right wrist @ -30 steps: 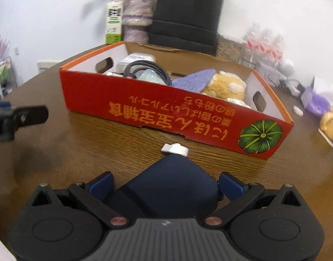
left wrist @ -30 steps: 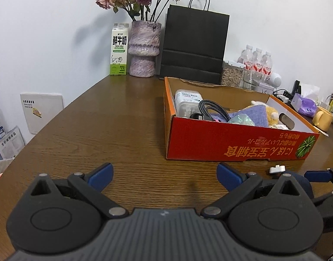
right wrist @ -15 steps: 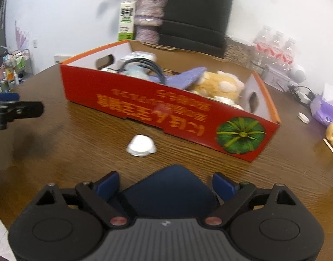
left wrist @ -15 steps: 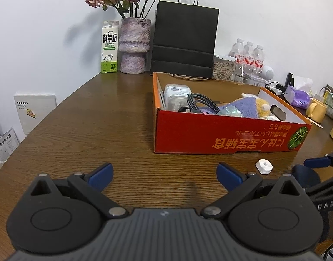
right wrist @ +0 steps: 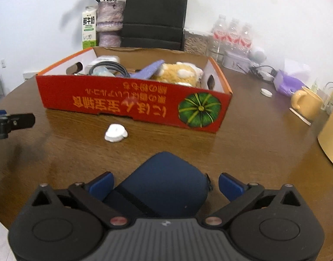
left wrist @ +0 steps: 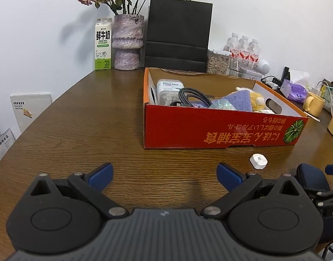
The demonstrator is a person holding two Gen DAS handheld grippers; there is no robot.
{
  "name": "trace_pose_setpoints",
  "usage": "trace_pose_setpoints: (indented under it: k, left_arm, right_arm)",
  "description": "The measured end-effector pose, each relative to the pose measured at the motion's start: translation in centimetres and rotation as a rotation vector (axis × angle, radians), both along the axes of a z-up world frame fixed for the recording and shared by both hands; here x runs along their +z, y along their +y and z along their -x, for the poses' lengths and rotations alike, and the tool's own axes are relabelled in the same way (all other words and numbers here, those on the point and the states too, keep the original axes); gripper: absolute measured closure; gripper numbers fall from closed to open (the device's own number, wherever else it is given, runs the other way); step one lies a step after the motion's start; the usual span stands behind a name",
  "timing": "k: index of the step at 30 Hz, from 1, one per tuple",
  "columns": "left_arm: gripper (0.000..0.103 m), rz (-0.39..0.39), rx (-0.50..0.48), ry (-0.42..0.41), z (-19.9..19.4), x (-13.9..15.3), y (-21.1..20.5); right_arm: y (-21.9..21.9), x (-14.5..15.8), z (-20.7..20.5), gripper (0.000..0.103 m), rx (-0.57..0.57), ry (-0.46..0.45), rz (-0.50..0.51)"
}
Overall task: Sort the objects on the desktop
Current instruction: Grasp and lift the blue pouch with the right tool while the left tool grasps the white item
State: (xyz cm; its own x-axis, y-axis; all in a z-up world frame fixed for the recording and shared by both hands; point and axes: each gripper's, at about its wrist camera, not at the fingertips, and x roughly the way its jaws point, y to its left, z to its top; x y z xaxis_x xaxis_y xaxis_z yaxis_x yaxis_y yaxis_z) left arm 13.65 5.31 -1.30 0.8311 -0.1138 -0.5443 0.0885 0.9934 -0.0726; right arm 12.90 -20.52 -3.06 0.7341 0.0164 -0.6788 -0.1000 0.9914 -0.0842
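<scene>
Right wrist view: right gripper [right wrist: 165, 184] jaws opening around blue pouch [right wrist: 164, 171] (near end hidden); left gripper [left wrist: 164, 174] spread.

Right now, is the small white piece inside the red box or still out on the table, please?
Out: the small white piece lies on the bare table, just in front of the red box.

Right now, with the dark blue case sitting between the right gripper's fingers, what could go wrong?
1. The right gripper's jaws are opening around the dark blue rounded zip case; a gap shows on its right side, so lifting now would probably leave it behind or let it slip.
2. The small white plastic charger lies loose just ahead, in front of the red cardboard box; carrying the case forward low could knock it.
3. The left gripper hangs open nearby and could get in the way.
</scene>
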Motion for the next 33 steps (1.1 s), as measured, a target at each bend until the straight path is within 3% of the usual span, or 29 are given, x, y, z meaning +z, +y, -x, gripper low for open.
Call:
trace_pose_setpoints:
  k: [5, 9, 14, 17, 21, 27, 33]
  left_arm:
    - [0.0, 0.006, 0.003, 0.011, 0.0, -0.2, -0.1]
    - [0.0, 0.003, 0.005, 0.017, -0.1, -0.4, 0.0]
    - [0.0, 0.002, 0.01, 0.025, -0.2, -0.6, -0.2]
    - [0.0, -0.005, 0.009, 0.023, -0.1, -0.5, -0.4]
    - [0.0, -0.011, 0.015, 0.028, -0.4, -0.5, -0.6]
    - [0.0, -0.019, 0.003, 0.027, -0.2, -0.5, -1.1]
    - [0.0, -0.022, 0.002, 0.038, -0.3, -0.6, -1.5]
  right_arm:
    - [-0.5, -1.0, -0.2, 0.0, -0.032, 0.055, -0.1]
    - [-0.5, -1.0, 0.5, 0.003, -0.018, 0.053, -0.092]
    - [-1.2, -0.6, 0.1, 0.023, 0.017, 0.035, -0.123]
    - [-1.6, -0.2, -0.4, 0.028, 0.042, 0.017, -0.137]
    - [-1.7, 0.1, -1.4, 0.028, 0.099, -0.027, -0.113]
    - [-2.4, -0.2, -3.4, 0.028, 0.099, -0.012, -0.127]
    - [-2.0, -0.9, -3.0, 0.02, 0.089, 0.015, -0.11]
